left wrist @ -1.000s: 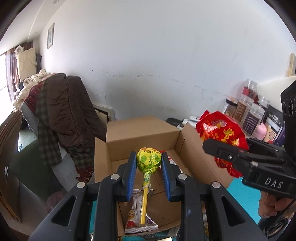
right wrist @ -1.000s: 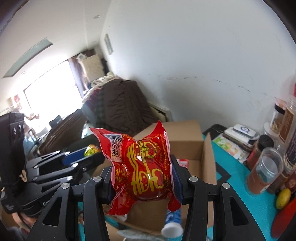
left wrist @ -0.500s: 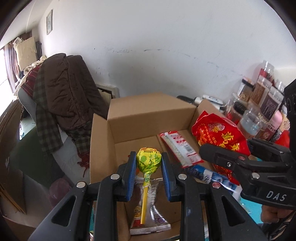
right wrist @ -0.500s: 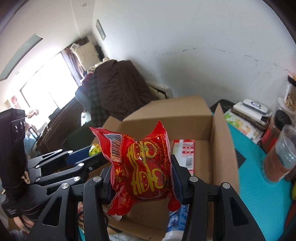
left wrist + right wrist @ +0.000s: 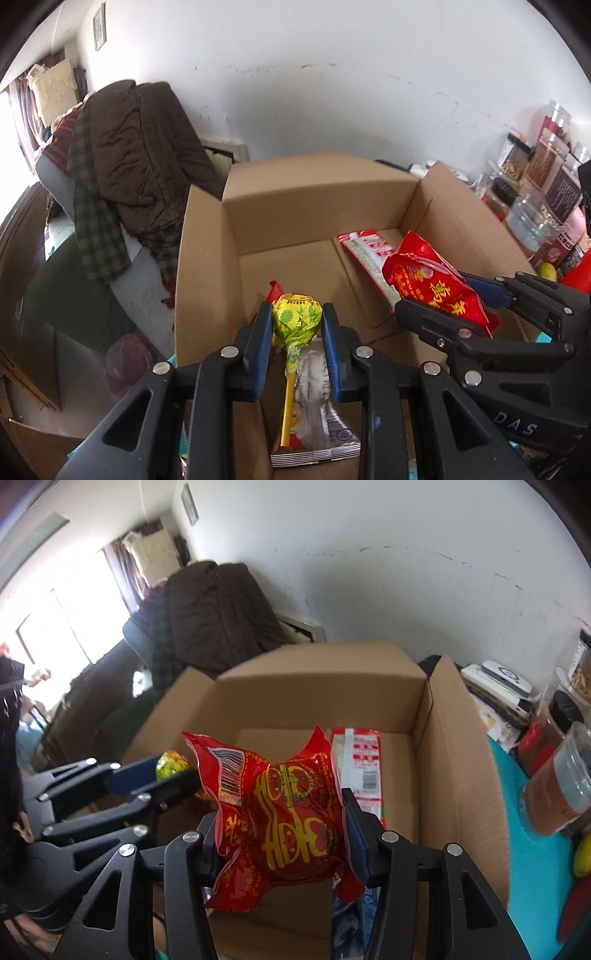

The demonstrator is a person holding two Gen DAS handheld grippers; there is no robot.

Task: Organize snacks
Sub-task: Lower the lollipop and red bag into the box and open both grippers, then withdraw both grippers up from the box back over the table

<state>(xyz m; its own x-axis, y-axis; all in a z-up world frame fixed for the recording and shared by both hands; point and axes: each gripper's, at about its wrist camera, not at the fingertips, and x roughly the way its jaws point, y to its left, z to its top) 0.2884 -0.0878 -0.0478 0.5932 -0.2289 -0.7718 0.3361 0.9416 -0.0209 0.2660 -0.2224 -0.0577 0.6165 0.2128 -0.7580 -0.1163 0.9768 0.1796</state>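
Two snacks are in hand over the open box (image 5: 306,199). Left gripper (image 5: 296,325) pinches the head of a lollipop (image 5: 295,319) in yellow-green wrap, stick hanging down between the fingers, above the near-left part of the box. Right gripper (image 5: 280,823) has a red pouch (image 5: 280,816) between its pads; its jaws are opening, and the pouch is not yet free of them. Pouch sits above the near-right part of the box.

Box floor: a red-white packet (image 5: 356,764) lies flat at the far right; a clear wrapped packet (image 5: 317,424) lies under the lollipop.

Teal counter (image 5: 532,878) to the right carries jars (image 5: 561,790). Brown coat (image 5: 144,158) hangs left of the box.
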